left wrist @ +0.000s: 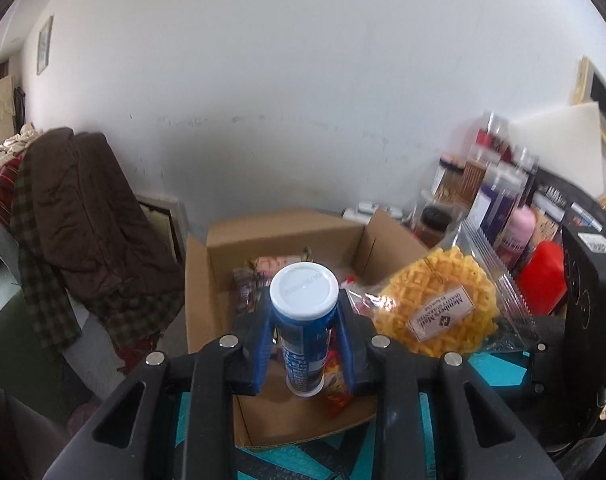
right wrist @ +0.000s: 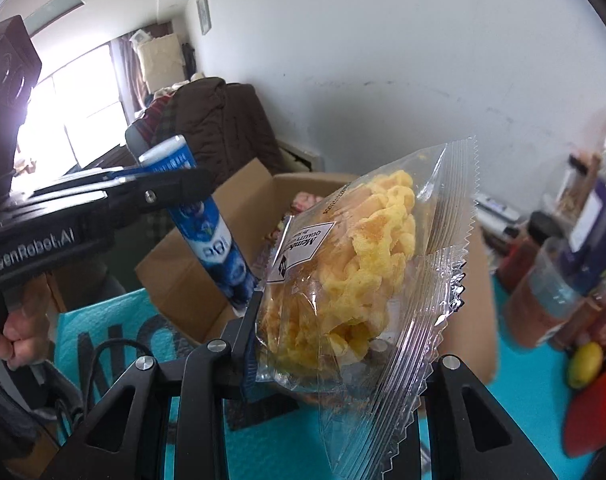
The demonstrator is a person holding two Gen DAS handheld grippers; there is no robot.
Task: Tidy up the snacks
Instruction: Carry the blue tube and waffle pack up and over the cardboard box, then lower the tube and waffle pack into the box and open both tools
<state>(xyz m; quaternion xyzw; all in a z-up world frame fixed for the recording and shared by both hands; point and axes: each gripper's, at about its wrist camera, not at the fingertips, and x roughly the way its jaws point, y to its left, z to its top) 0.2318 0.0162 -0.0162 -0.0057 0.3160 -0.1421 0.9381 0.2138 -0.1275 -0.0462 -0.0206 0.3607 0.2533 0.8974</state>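
Left tool [left wrist: 305, 344] pinches a blue tube [left wrist: 303, 336]; right tool [right wrist: 315, 360], half-hidden, pinches a clear snack bag [right wrist: 363, 272] over a box [left wrist: 279, 236].

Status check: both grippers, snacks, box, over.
Left gripper shut on blue tube. Right gripper shut on waffle snack bag. Both above open cardboard box. Nothing blocking.

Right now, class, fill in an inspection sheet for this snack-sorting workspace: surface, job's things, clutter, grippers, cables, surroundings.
Surface: teal cloth under the cardboard box.
Job's things: blue tube with white lid; clear bag of yellow waffle snacks; wrapped snacks already in the box.
Clutter: jars and bottles, lemon.
Grippers: left gripper shut on the tube; right gripper shut on the bag.
Cables: black cable.
Surroundings: white wall, brown coat, window.
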